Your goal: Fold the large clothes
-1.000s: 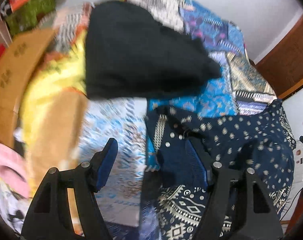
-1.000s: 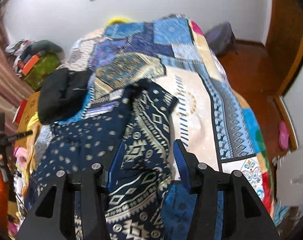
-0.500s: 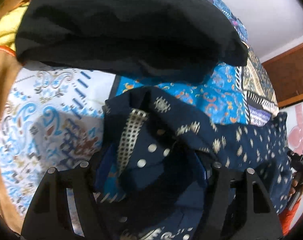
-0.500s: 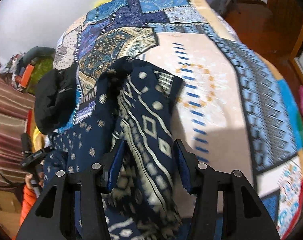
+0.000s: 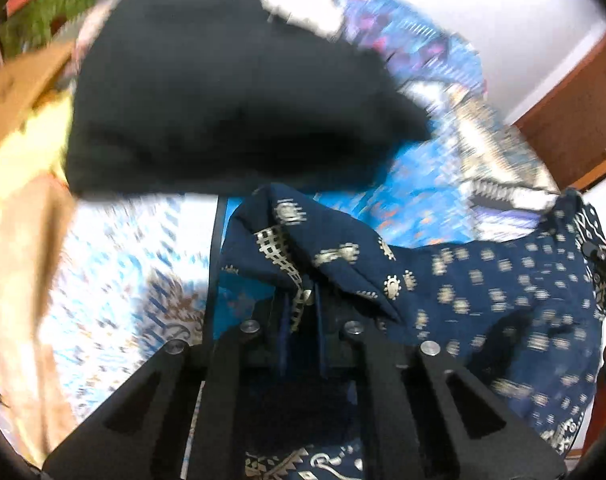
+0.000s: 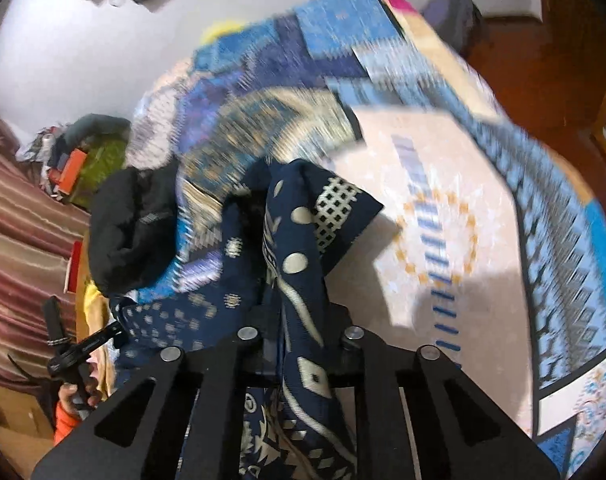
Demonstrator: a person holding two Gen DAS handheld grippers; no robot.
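Note:
A large navy garment with cream prints lies across a patchwork bedspread. My left gripper is shut on one edge of it, and the cloth bunches up over the jaws. My right gripper is shut on another edge of the same garment, which rises in a fold in front of the jaws and hangs below them. The garment stretches between both grippers. Both views are blurred by motion.
A black garment lies in a heap on the bed beyond the left gripper; it also shows in the right wrist view. Cardboard and clutter sit at the left bedside. Wooden floor lies beyond the bed's right side.
Both grippers have closed on the navy garment's edges and lifted them. The cameras have pulled back from the bed, and the cloth now bunches over the jaws.

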